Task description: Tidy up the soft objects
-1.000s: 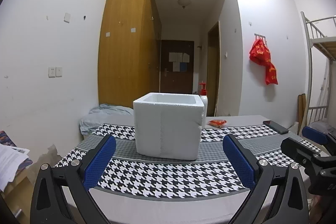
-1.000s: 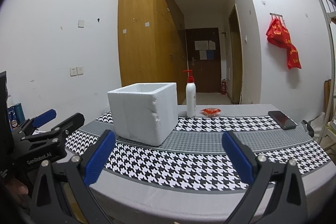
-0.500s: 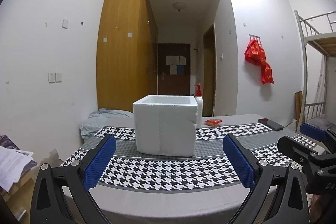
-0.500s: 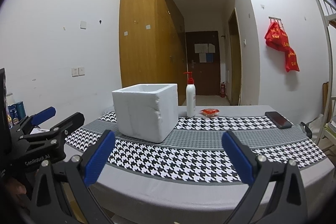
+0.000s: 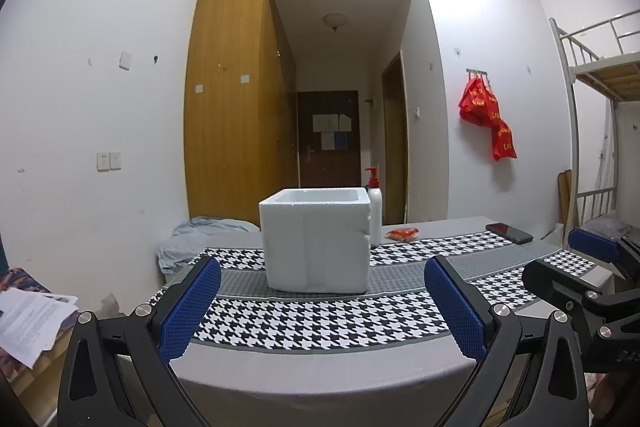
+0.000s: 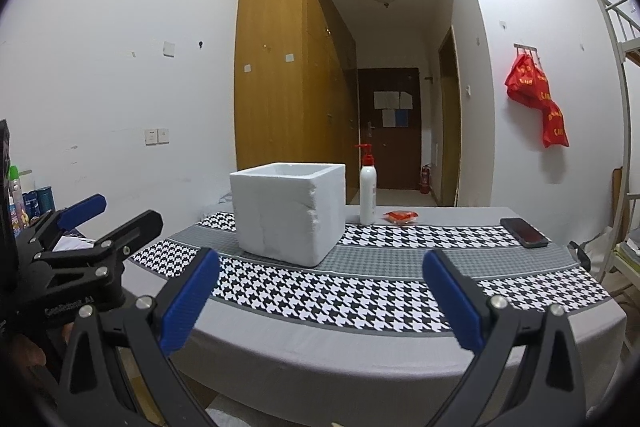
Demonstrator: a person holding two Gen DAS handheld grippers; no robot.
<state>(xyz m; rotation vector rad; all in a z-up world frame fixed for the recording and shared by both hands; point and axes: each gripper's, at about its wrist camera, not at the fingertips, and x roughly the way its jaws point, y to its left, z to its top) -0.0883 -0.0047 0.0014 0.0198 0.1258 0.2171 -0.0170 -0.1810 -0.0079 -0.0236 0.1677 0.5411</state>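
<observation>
A white foam box [image 5: 316, 239] [image 6: 289, 211] stands open-topped on the houndstooth-covered table [image 5: 320, 319] [image 6: 360, 295]. A small red soft packet [image 5: 402, 234] [image 6: 401, 216] lies behind it to the right, beside a white pump bottle [image 5: 374, 207] [image 6: 367, 193]. A grey-blue cloth [image 5: 200, 239] is heaped at the table's far left end. My left gripper [image 5: 320, 303] [image 6: 102, 219] hangs open before the table's near edge, nothing between its blue pads. My right gripper [image 6: 320, 301] [image 5: 560, 259] is likewise open and empty, to the right of the left one.
A black phone [image 5: 509, 232] [image 6: 524, 231] lies on the table's right end. Papers [image 5: 32, 319] sit low on the left. A bunk bed frame [image 5: 592, 107] stands at the right; red bags [image 5: 486, 119] hang on the wall. Bottles [image 6: 24, 203] stand on the far left.
Both grippers have pulled back and down from the table, so its near edge now shows and the box looks smaller. Both stay open and empty.
</observation>
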